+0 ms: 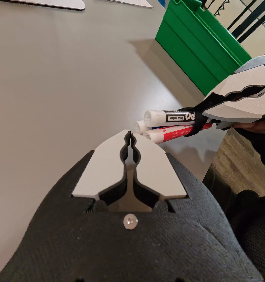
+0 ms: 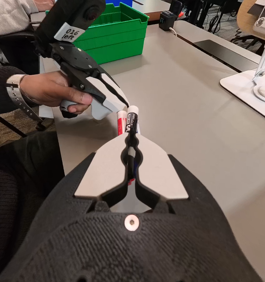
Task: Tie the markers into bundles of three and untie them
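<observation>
I see right gripper clamped on black strap binding bundle of dry-erase markers, bundle held above grey table. Left gripper pinched together, holding nothing, tips just beside white marker ends. Green bin stands behind on table. Person's hand grips left handle.

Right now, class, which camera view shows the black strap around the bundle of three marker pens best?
The left wrist view: the black strap loops around the bundle of three marker pens, seen from the side. In the right wrist view, the right gripper hides most of the bundle, and the strap cannot be made out.
</observation>
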The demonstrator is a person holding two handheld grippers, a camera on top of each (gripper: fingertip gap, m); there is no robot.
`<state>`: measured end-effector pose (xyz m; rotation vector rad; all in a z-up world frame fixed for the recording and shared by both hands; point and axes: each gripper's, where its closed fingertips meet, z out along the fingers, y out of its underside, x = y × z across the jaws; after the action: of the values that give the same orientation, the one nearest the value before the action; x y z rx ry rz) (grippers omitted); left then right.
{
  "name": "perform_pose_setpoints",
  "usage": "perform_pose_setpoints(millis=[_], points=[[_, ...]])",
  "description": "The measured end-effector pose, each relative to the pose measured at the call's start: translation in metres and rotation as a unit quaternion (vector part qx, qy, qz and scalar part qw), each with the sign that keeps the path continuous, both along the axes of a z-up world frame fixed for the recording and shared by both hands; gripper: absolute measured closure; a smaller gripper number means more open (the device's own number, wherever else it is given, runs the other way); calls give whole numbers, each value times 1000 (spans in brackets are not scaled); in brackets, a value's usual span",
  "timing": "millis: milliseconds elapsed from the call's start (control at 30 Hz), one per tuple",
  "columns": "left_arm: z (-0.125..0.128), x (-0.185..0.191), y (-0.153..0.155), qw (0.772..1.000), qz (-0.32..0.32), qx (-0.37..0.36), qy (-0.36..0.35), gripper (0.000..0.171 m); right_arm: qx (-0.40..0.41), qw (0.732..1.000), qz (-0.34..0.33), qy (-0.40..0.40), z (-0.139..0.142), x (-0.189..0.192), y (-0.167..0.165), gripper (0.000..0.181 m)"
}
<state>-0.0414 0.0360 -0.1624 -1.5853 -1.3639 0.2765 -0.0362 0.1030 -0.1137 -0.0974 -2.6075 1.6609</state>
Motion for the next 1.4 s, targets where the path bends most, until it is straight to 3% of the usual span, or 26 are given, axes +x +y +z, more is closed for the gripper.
perform_pose_setpoints(millis=[233,433,567,700,800,900,1033,1200,1400], points=[[15,-4,-7,999,13,34,35,170,8,1000,22,-2,-3,6,0,178],[12,0,-1,999,-13,43,25,157,18,999,38,4,-7,12,-2,178],[24,-1,-6,997,-17,52,57,143,21,999,42,4,-8,10,0,178],[35,11,6,990,-103,53,86,120,17,997,79,5,-9,17,2,178],[20,34,23,972,-216,-29,86,106,5,993,120,2,-7,27,5,178],[6,44,31,961,-248,-90,86,96,0,988,153,-14,-7,35,8,178],[10,59,52,944,-304,-87,95,106,3,986,167,-25,-10,38,10,178],[15,58,52,942,-298,-99,116,130,-11,984,169,-62,-7,36,12,178],[21,53,49,941,-285,-118,141,134,-14,985,156,-73,-5,31,12,178]])
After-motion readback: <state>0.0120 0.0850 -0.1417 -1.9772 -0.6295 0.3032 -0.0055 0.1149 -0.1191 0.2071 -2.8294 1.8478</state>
